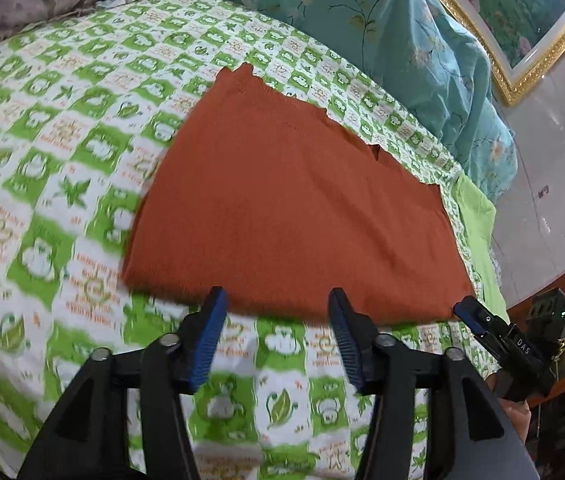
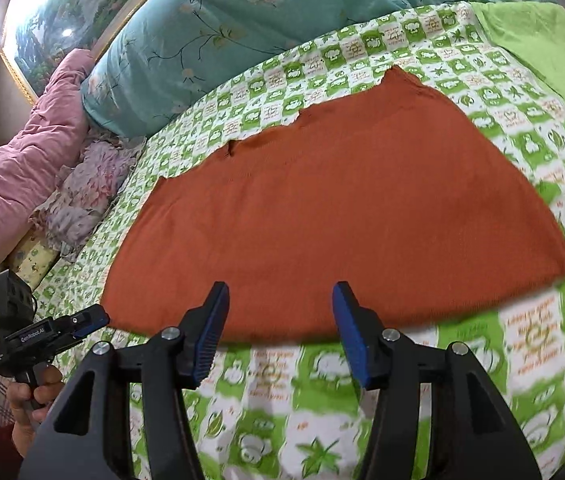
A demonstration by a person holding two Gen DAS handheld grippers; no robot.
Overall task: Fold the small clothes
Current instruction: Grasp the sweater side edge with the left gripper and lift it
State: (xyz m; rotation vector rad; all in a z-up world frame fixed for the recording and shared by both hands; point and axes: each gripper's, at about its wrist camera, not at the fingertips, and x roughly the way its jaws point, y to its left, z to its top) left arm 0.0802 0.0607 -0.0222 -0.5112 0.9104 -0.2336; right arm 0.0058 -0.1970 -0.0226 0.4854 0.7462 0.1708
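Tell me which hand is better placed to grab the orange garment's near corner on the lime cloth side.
Right, probably. The right tongs hang open beside that corner of the orange garment; the left tongs sit farther along the near edge.

A rust-orange knit garment (image 2: 334,208) is lying flat on the green-and-white patterned bedsheet (image 2: 362,392), its near edge just beyond the right gripper (image 2: 280,300), whose blue-padded jaws are standing apart with nothing between them. Off to the left, a hand (image 2: 30,400) is holding the left gripper (image 2: 90,318) beside the garment's corner. Behind the garment, a teal floral quilt (image 2: 210,28), a pink padded blanket (image 2: 22,176) and a gold-framed painting (image 2: 62,4) are sitting at the far side, and a lime-green cloth (image 2: 542,36) is lying at the upper right.
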